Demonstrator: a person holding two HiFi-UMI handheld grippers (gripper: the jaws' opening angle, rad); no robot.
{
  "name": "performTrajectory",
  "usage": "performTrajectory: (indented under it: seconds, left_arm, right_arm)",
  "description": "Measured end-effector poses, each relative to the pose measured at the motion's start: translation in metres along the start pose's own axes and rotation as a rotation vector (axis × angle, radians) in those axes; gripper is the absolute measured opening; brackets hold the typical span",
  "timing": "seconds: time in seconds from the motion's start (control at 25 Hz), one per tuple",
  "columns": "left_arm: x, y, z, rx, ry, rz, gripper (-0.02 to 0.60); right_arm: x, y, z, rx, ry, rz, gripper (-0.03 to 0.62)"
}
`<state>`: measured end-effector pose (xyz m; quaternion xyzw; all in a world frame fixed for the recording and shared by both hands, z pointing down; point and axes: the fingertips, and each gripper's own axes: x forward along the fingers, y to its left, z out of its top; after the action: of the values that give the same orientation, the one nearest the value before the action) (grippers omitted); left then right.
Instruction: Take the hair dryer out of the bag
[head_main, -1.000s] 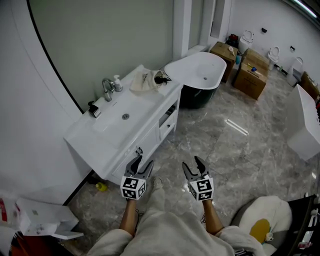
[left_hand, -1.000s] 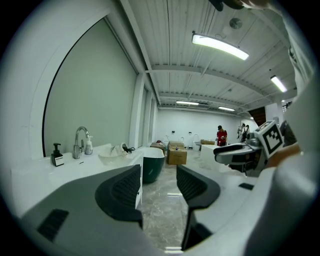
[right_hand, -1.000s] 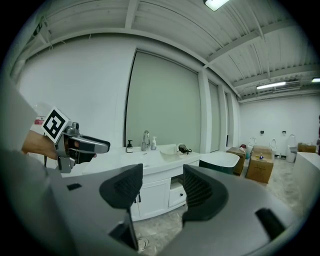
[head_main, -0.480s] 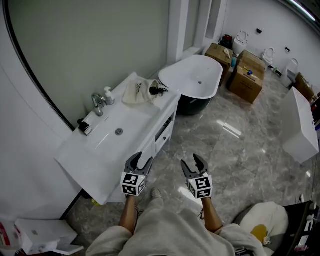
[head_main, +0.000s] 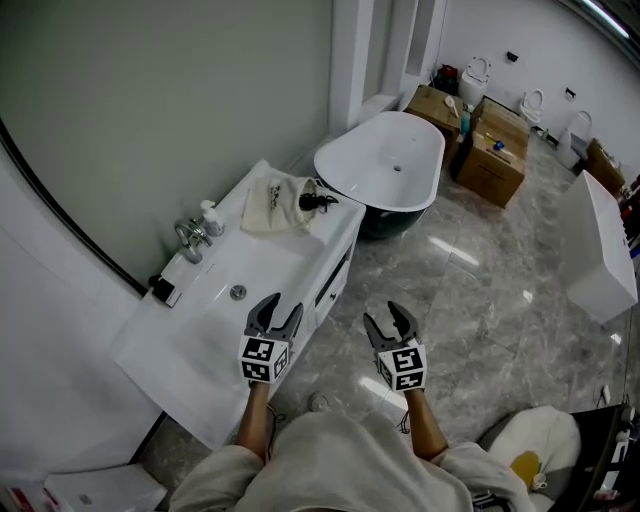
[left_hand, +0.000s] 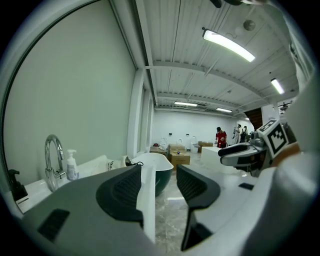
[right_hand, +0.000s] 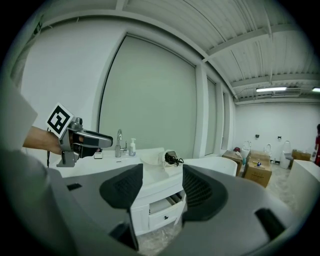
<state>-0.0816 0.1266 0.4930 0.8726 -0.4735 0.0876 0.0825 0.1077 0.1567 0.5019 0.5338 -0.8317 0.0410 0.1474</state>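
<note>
Left tool (head_main: 280, 306) and right tool (head_main: 387, 318) gape empty — ribbed pads (left_hand: 125, 191) apart — far from the limp, seemingly cloth bag (head_main: 276, 206).

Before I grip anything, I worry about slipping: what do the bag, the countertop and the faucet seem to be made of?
Bag: soft cream cloth, matte, by how it lies crumpled and slumped.
Countertop: smooth glossy white, perhaps ceramic or cast stone; the look leaves that open.
Faucet: polished metal, probably chrome-plated, judging by its silvery shine.
</note>
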Motion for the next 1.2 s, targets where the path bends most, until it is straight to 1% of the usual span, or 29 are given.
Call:
performTrajectory:
  seconds: [0.2,0.36,0.56,0.72,1.0,1.2]
  left_arm:
    - [0.033,0.032,0.014,0.009,0.0,-0.011,0.21]
    - [0.055,0.053,0.017,0.009,-0.002,-0.016,0.21]
    - [0.075,0.067,0.021,0.01,0.008,-0.022,0.21]
    - [0.091,0.076,0.017,0.008,0.022,-0.02,0.21]
    - [0.121,0.096,0.011,-0.006,0.042,0.01,0.21]
    - [0.16,0.12,0.014,-0.016,0.05,0.049,0.21]
  right_arm:
    - [0.038,-0.014,0.012,-0.001,0.003,-0.024,0.232]
    - [0.064,-0.021,0.012,0.0,0.008,-0.039,0.232]
    - [0.084,-0.027,0.015,0.007,0.016,-0.038,0.23]
    - [0.101,-0.035,0.011,0.014,0.022,-0.038,0.23]
    - [0.139,-0.053,0.005,0.016,0.026,-0.012,0.229]
    - [0.186,-0.078,0.013,0.014,0.013,0.022,0.229]
